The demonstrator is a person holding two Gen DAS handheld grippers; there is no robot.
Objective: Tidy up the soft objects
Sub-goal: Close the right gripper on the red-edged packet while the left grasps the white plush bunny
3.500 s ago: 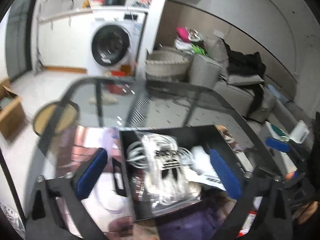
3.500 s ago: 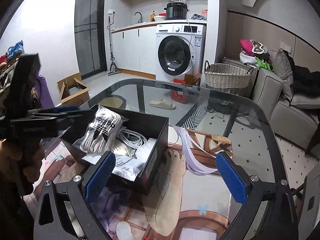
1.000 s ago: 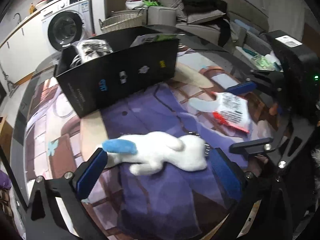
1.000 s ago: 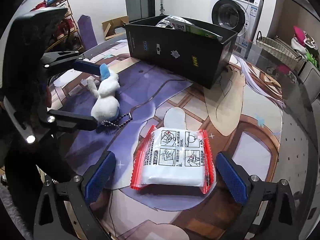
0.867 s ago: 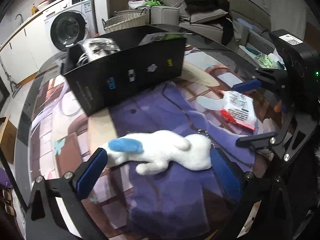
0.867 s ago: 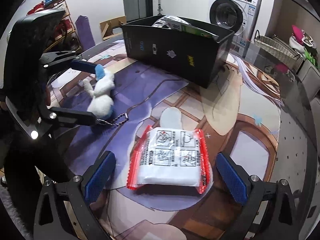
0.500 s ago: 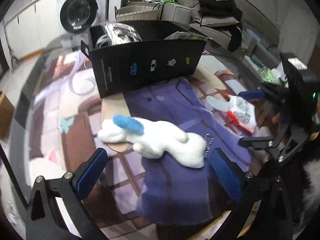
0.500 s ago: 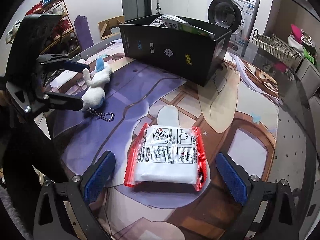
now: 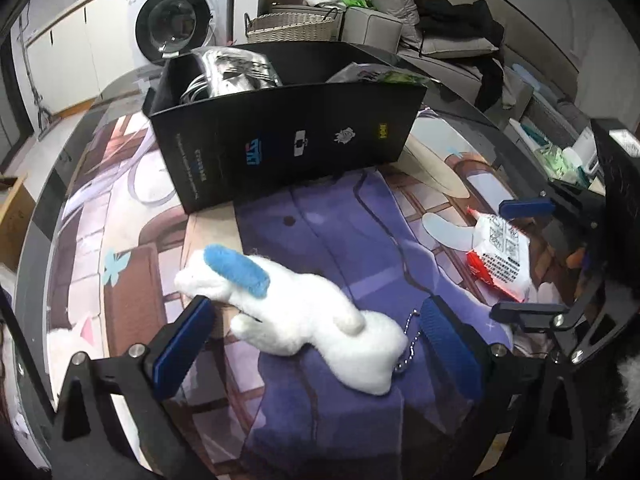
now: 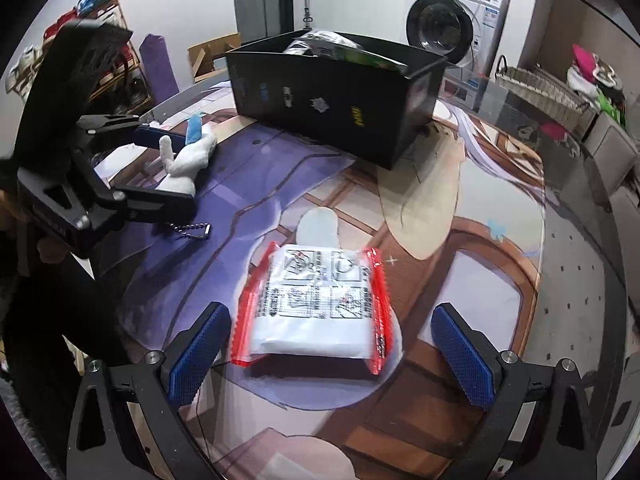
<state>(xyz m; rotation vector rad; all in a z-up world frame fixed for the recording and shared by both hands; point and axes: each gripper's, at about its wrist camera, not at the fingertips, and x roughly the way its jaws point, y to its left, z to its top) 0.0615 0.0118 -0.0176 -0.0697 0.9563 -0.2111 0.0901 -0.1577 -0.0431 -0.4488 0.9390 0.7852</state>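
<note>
A white plush rabbit with a blue ear (image 9: 304, 312) and a ball chain lies on the printed mat. My left gripper (image 9: 316, 344) is open and straddles it; it also shows in the right wrist view (image 10: 160, 168) around the rabbit (image 10: 188, 160). A white packet with red edges (image 10: 316, 304) lies between the open fingers of my right gripper (image 10: 332, 352); the packet also shows in the left wrist view (image 9: 500, 256), with the right gripper (image 9: 528, 256) around it. A black box (image 9: 280, 136) holding bagged items stands behind both.
The glass table's printed mat (image 10: 460, 240) spreads to the right of the packet. The table edge (image 10: 600, 280) runs along the right. A wicker basket (image 9: 292, 24), a washing machine (image 10: 448, 28) and a sofa (image 9: 452, 52) stand beyond the table.
Both grippers came down from over the box to the mat. In the last second the left gripper closed in around the rabbit and the right one around the packet; both stay open.
</note>
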